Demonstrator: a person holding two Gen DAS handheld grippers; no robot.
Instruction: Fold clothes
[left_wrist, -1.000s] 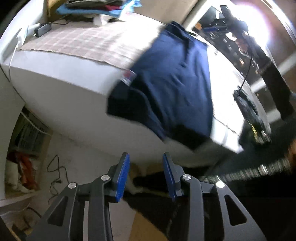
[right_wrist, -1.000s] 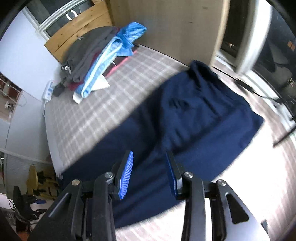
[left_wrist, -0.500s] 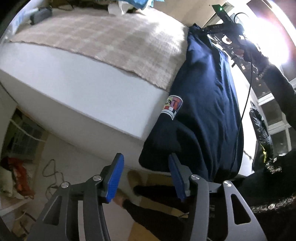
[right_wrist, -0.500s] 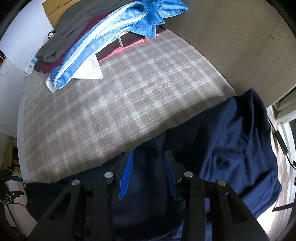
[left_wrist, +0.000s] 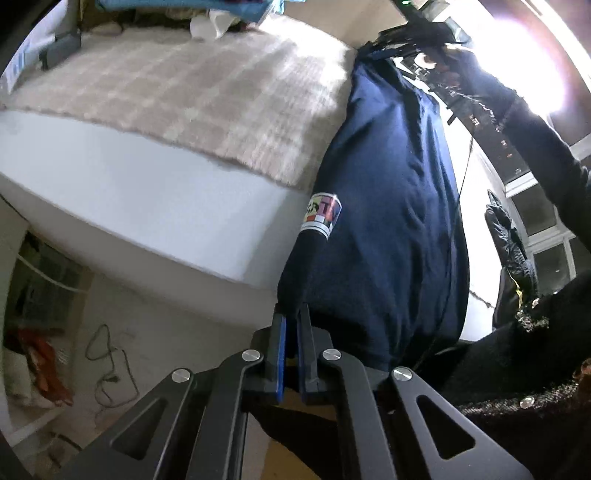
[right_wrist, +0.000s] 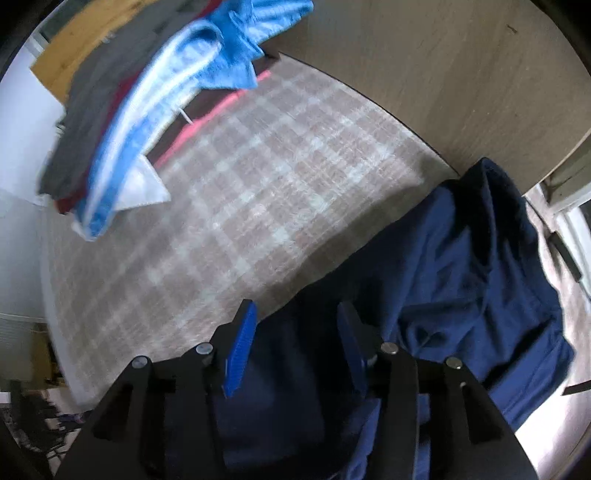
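Currently the left gripper, black frame with blue pads, is sitting pressed together on the dangling sleeve end of the dark navy cotton shirt; the jaws are pinching the cuff edge with barely a gap between the pads. That shirt is lying across the corner of the bed, draping over the white mattress side and hanging toward the floor. A small multicoloured patch is showing on the sleeve, just above the pinch. The beige-and-white checked blanket is covering the bed top beside the shirt. At the far end of the shirt, the person's dark-sleeved arm is reaching in against bright window glare, holding the other tool; details there are washing out.

From the right wrist camera, the right gripper is pointing steeply down over the same navy shirt, its jaws opening, standing spread with navy fabric lying below and between them. Whether the pads are touching the cloth I cannot tell; they are not pressing on it. The shirt is lying crumpled over the right part of the checked blanket, its far end bunching against the light wooden panel. A pile of folded clothes, grey, dark red, pink and light blue striped, is sitting at the far left of the bed, well apart from the shirt.
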